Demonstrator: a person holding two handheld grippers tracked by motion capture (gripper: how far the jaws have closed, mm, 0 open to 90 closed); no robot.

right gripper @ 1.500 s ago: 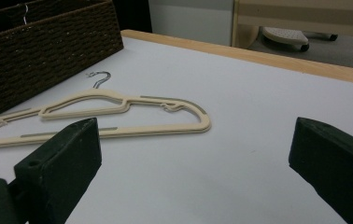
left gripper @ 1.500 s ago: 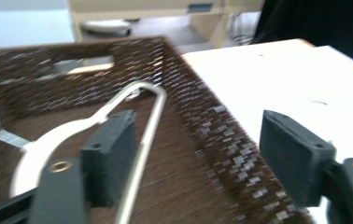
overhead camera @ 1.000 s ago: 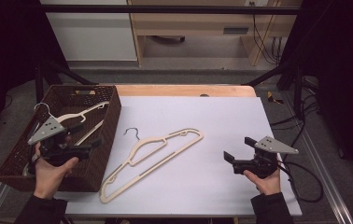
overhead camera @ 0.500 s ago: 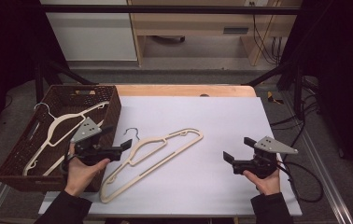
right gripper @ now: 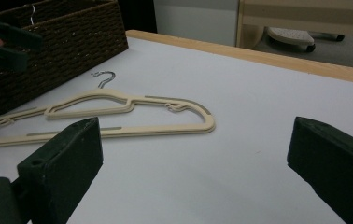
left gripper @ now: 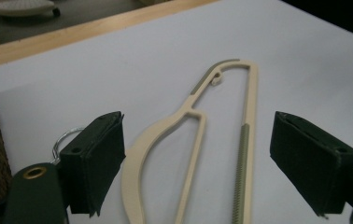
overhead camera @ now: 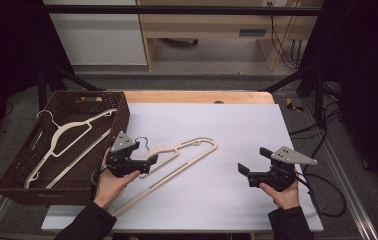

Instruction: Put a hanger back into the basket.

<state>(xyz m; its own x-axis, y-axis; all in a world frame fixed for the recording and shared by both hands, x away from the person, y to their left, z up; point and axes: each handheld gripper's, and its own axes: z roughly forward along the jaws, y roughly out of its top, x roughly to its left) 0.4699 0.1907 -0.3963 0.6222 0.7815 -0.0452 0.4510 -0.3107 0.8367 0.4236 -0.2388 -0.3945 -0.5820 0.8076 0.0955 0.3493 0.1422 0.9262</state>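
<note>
A cream plastic hanger point(overhead camera: 192, 144) with a metal hook lies flat on the white table point(overhead camera: 212, 200), next to a brown wicker basket point(overhead camera: 32, 192). My left gripper point(overhead camera: 151, 164) hovers low over the hanger's hook end. In the left gripper view the gripper point(left gripper: 198, 154) stands open with the hanger's shoulder point(left gripper: 191, 116) between the jaws, untouched; the jaws have just been closing a little. My right gripper point(overhead camera: 251, 160) is held at the table's right side, apart from the hanger. In the right gripper view this gripper point(right gripper: 193, 158) is open and holds nothing, facing the hanger point(right gripper: 118, 105).
In the basket lies another cream hanger point(overhead camera: 79, 124). The basket wall point(right gripper: 48, 42) stands just behind the hanger's hook. A wooden edge point(overhead camera: 197, 96) runs along the table's far side. Cables trail from the right gripper toward the right table edge.
The left hand has moved from above the basket to the right and down, and now sits over the hook end of the hanger on the table. The right hand has stayed put.
</note>
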